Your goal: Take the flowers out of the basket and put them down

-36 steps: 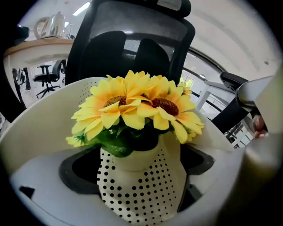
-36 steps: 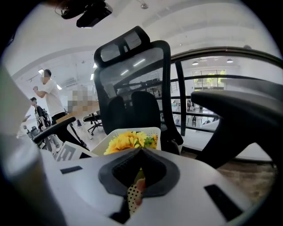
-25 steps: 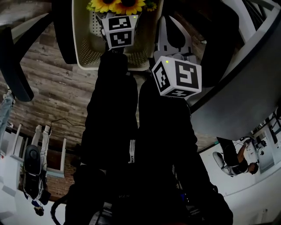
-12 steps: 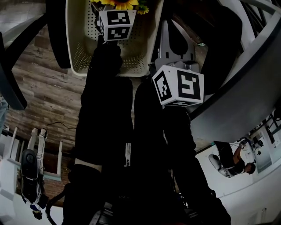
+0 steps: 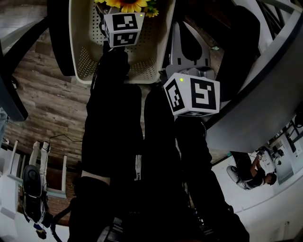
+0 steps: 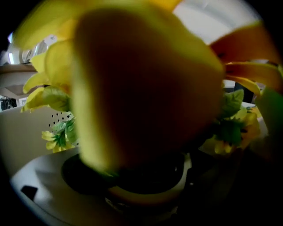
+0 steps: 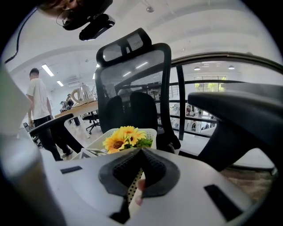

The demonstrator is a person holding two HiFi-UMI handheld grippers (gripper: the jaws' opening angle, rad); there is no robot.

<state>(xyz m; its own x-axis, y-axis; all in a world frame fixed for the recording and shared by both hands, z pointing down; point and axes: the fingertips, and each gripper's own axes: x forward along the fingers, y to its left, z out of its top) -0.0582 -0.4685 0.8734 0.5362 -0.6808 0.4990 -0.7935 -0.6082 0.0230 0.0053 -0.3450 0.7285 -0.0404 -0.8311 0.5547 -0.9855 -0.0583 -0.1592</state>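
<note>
The sunflowers (image 5: 130,4) stand at the far end of a cream perforated basket (image 5: 85,56), at the top of the head view. My left gripper's marker cube (image 5: 124,28) hangs over the basket just short of the blooms. In the left gripper view, blurred yellow petals (image 6: 141,79) fill the frame right against the camera and hide the jaws of my left gripper (image 6: 132,172). My right gripper (image 7: 141,152) is held back from the basket with its dark pads closed together and nothing between them. Its cube (image 5: 191,94) shows right of the basket. It looks toward the sunflowers (image 7: 124,137).
A black mesh office chair (image 7: 132,88) stands behind the basket. Wood floor (image 5: 47,104) lies to the left. A grey curved surface (image 5: 255,108) runs along the right. A person (image 7: 37,101) stands at the far left of the right gripper view.
My left gripper has pushed a little further along the basket toward the sunflowers. The right gripper has hardly moved.
</note>
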